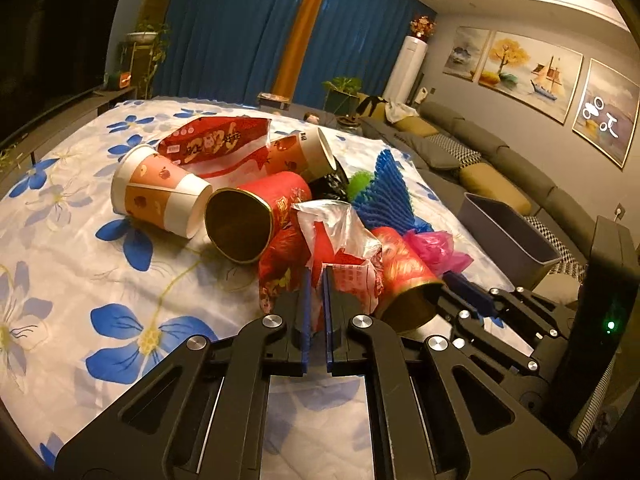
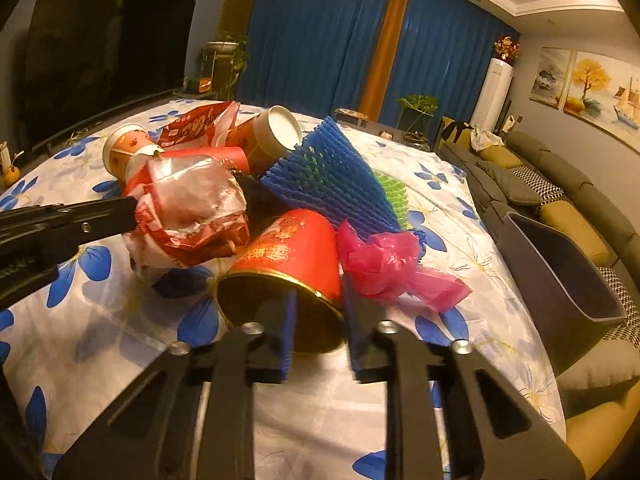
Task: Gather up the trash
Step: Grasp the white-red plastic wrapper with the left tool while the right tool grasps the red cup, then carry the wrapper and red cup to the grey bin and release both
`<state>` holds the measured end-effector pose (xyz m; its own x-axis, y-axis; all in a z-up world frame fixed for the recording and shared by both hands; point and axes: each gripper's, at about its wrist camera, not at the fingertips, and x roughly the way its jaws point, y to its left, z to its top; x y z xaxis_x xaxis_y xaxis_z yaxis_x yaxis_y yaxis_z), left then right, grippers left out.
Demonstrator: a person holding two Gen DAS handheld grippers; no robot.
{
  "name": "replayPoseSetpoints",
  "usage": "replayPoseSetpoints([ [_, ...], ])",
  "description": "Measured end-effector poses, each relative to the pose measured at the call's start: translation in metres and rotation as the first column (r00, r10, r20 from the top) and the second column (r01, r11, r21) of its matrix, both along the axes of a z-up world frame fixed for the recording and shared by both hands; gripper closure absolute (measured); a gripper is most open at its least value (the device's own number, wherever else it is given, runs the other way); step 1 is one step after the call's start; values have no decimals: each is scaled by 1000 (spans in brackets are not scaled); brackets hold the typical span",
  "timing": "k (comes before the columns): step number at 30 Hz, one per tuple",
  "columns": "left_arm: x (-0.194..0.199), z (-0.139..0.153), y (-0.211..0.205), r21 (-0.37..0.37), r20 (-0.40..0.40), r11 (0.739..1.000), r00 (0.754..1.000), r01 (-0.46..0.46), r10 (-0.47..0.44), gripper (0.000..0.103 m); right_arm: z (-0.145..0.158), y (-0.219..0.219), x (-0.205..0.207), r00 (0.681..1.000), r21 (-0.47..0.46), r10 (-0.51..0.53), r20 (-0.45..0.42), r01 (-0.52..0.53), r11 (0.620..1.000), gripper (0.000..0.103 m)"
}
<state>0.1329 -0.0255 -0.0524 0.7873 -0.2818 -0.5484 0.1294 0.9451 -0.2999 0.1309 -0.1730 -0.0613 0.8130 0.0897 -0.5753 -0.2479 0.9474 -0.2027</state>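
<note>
A pile of trash lies on a table with a blue-flowered cloth (image 1: 80, 264). My left gripper (image 1: 316, 276) is shut on a crumpled red-and-clear plastic bag (image 1: 340, 236), which also shows in the right wrist view (image 2: 192, 208). My right gripper (image 2: 320, 300) is shut on the rim of a red paper cup with a gold inside (image 2: 288, 264), one finger inside the mouth and one outside; the cup also shows in the left wrist view (image 1: 408, 280). A pink plastic bag (image 2: 392, 264) lies just right of that cup. Blue foam netting (image 2: 332, 172) lies behind.
More paper cups (image 1: 160, 192), another red cup (image 1: 256, 220) and a red wrapper (image 1: 212, 140) lie in the pile. A dark grey bin (image 2: 560, 264) stands off the table's right edge, in front of a sofa (image 2: 560, 184).
</note>
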Motion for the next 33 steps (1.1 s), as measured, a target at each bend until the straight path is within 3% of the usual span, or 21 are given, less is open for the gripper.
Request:
replayPoseSetpoints([
  [2,-3,2,3,-7,5,1000,1000,-4,4,98,2,-2,-4,1000,7,4,17,-4,1000,99],
  [20,-23,27,-2,-3,83,1000,996,11,-11,98,42,-46,-59,989,167,-50,141,26,986,99],
  [33,-34,42,-33,28,121,998,991,56,-59,98,60,-88,-76,973,243,-130,189,82,967,99],
])
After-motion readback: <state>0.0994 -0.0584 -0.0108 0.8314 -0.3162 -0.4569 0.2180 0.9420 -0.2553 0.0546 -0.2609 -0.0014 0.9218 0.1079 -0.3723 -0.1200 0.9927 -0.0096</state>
